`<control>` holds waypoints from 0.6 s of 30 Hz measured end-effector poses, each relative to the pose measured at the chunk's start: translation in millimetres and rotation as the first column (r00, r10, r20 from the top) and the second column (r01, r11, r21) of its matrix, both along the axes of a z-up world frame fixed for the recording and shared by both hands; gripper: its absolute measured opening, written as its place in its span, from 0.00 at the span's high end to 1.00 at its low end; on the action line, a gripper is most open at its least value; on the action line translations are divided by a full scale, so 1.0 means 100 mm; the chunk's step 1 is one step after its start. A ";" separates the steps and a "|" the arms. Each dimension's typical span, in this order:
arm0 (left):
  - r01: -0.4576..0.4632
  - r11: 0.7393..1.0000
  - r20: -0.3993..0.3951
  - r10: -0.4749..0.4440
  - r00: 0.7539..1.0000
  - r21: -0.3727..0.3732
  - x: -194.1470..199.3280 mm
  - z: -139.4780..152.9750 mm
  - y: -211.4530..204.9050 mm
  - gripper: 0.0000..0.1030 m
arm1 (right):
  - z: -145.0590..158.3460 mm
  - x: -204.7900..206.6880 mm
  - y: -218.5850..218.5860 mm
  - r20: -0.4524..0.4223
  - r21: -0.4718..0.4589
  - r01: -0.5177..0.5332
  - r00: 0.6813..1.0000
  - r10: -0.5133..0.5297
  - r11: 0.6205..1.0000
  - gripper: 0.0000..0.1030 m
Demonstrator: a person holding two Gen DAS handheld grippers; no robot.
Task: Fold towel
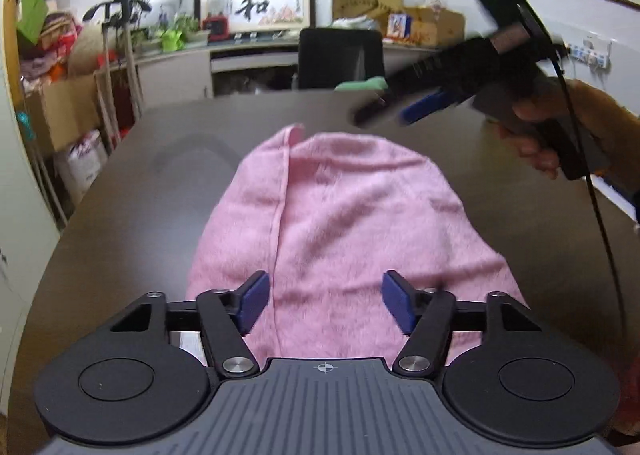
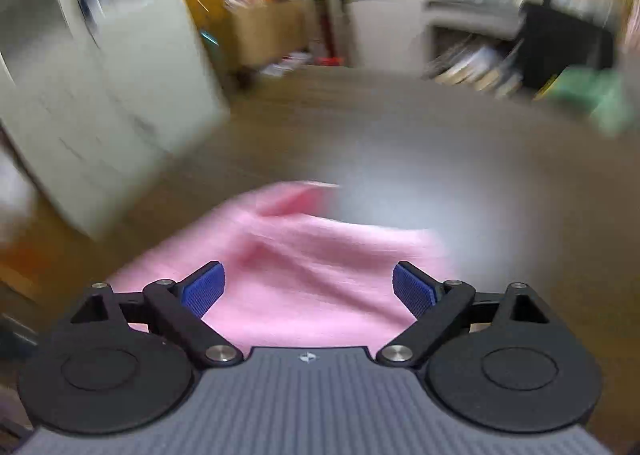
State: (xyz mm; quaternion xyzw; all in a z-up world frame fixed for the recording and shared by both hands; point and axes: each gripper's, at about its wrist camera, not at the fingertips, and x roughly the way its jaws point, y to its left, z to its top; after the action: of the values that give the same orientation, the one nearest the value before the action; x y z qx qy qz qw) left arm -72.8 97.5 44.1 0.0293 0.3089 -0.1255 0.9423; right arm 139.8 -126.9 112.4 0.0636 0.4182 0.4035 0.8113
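Towel (image 1: 352, 223) lay folded, probably just let go, both the left gripper (image 1: 325, 301) and right gripper (image 2: 308, 289) gaping empty above it, so next needed a fresh edge grab.

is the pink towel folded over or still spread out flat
Folded over. The towel lies on the table with a hemmed edge running lengthwise across its top, one layer over another, and both far corners look rounded.
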 end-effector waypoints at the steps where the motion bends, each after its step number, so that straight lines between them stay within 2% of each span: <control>1: 0.017 1.000 0.003 -0.017 1.000 -0.001 0.01 -0.01 -0.03 0.29 | -0.01 0.08 0.02 -0.052 0.068 0.002 0.999 0.002 0.998 0.10; 4: 0.075 0.997 0.006 -0.075 0.997 0.004 0.03 -0.06 -0.13 0.29 | -0.06 0.26 0.20 -0.085 0.102 0.038 0.996 -0.029 0.994 0.10; 7: 0.151 0.988 0.004 -0.152 0.988 0.039 0.10 -0.16 -0.33 0.29 | -0.16 0.41 0.34 -0.139 0.133 0.048 0.990 -0.029 0.990 0.10; 12: 0.188 0.981 -0.047 -0.186 0.981 0.045 0.33 -0.36 -0.48 0.29 | -0.36 0.69 0.52 -0.265 0.190 0.048 0.964 0.004 0.981 0.10; 14: 0.193 0.980 -0.054 -0.190 0.980 0.049 0.38 -0.41 -0.50 0.28 | -0.45 0.77 0.59 -0.294 0.182 0.052 0.956 0.005 0.982 0.09; 16: 0.203 0.978 -0.048 -0.201 0.978 0.046 0.38 -0.41 -0.47 0.28 | -0.53 0.85 0.73 -0.319 0.129 0.059 0.947 -0.015 0.990 0.09; 18: 0.208 0.977 -0.045 -0.206 0.978 0.043 0.36 -0.41 -0.46 0.28 | -0.55 0.90 0.87 -0.339 0.128 0.049 0.941 -0.003 0.991 0.09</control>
State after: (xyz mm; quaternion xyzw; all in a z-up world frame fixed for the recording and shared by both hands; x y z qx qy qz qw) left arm -36.6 51.3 2.7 0.0813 0.3262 -0.2160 0.9167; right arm 229.4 -39.8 57.9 0.1921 0.5223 0.4030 0.7265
